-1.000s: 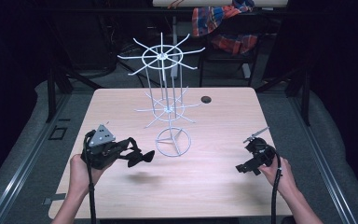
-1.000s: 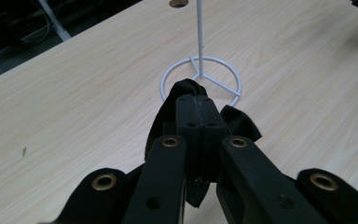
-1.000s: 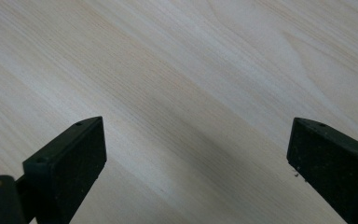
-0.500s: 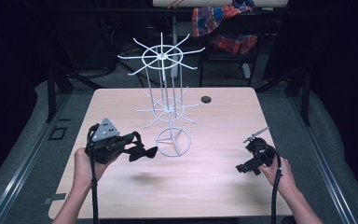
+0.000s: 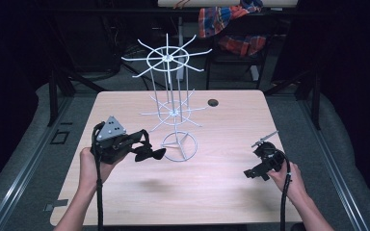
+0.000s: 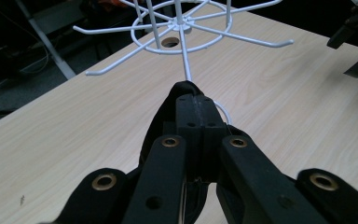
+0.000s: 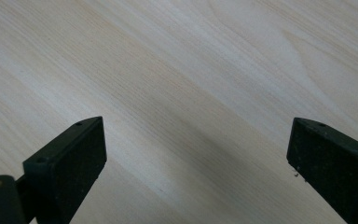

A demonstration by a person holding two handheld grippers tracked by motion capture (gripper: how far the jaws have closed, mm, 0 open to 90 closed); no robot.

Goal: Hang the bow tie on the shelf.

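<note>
Your left gripper (image 5: 147, 153) hangs above the bench (image 5: 125, 197) towards its left edge, its jaws pressed together with something thin and black clamped between them; in the left gripper view that black piece (image 6: 186, 91) wraps over the jaw tips, and I cannot tell what it is. It points at the white wire rack (image 5: 173, 110), which stands near the middle of the bench, a little towards the far edge. One spoke of the rack's lower ring (image 6: 186, 70) reaches almost to the jaw tips. Your right gripper (image 5: 262, 166) sits near the right edge, jaws wide apart over bare wood, holding nothing.

You appear to be in the carrying step, bringing the black piece to the rack to hang it. The next move calls for lining the piece up with the tip of that nearest spoke and sliding it on squarely. Keep the jaws tight until it hangs, and be ready to steady the rack's round base (image 5: 179, 147) with your right gripper if it turns or tips.
</note>
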